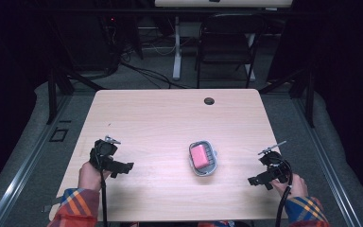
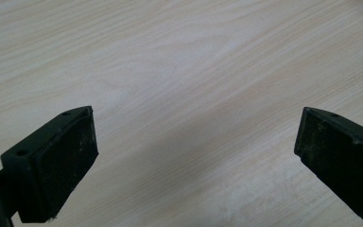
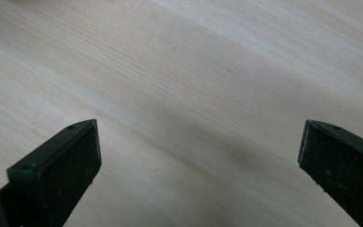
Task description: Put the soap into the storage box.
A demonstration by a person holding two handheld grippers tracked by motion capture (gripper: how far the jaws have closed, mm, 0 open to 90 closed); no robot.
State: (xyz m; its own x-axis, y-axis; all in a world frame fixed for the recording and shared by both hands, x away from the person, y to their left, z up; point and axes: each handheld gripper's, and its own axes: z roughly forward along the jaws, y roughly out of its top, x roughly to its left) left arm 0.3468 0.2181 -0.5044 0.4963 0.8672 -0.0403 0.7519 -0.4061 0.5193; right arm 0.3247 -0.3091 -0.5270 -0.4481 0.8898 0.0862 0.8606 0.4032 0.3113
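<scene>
Both grippers, left (image 1: pixel 122 167) and right (image 1: pixel 256 180), hovering near the table's (image 1: pixel 160 113) front edge, jaws wide apart, holding nothing. Between them, closer to the right: pink sponge (image 1: pixel 200 155) in a small clear tray (image 1: pixel 212 164). Probably light, squishy. Best pinched across its short sides.

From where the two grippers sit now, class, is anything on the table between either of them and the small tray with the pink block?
Nothing visible. The tray holding the pink block lies apart from both, with bare wood between it and the left gripper, and likewise the right gripper. Both grippers' jaws stand open over bare table.
</scene>
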